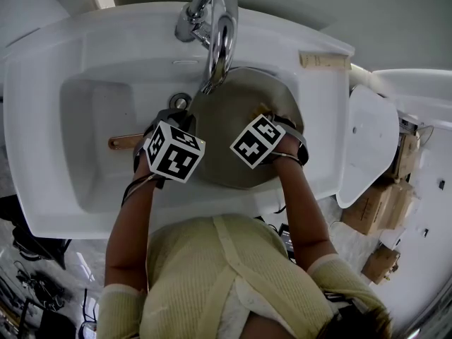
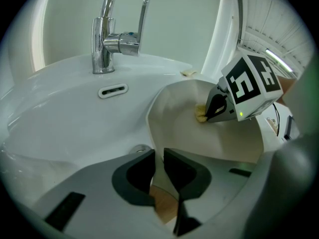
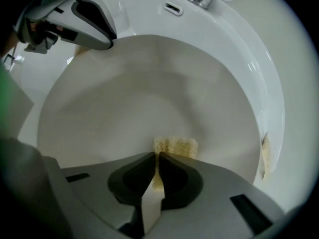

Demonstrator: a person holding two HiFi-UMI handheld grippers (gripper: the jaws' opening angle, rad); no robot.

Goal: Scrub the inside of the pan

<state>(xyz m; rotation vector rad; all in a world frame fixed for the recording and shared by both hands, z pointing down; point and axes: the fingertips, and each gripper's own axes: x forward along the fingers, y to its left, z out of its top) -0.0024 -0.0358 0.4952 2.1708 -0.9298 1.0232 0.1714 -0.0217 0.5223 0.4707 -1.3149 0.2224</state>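
A round pan [image 1: 229, 129] with a pale beige inside leans tilted in the white sink [image 1: 63, 154]. Its wooden handle [image 1: 126, 142] points left. My left gripper [image 2: 159, 156] is shut on the pan's edge where the handle joins, with wood showing just below the jaws [image 2: 164, 203]. My right gripper [image 3: 157, 156] is shut on a small yellow sponge [image 3: 174, 146], which presses against the pan's inner surface [image 3: 149, 93] near its lower right side. From the left gripper view, the right gripper [image 2: 214, 111] and the sponge [image 2: 201, 114] sit inside the pan.
A chrome faucet [image 1: 212, 27] overhangs the pan's upper rim. The drain [image 1: 180, 102] lies just left of the pan. A tan strip [image 1: 323, 60] rests on the sink's right rim. A toilet [image 1: 371, 147] and cardboard boxes [image 1: 381, 203] stand to the right.
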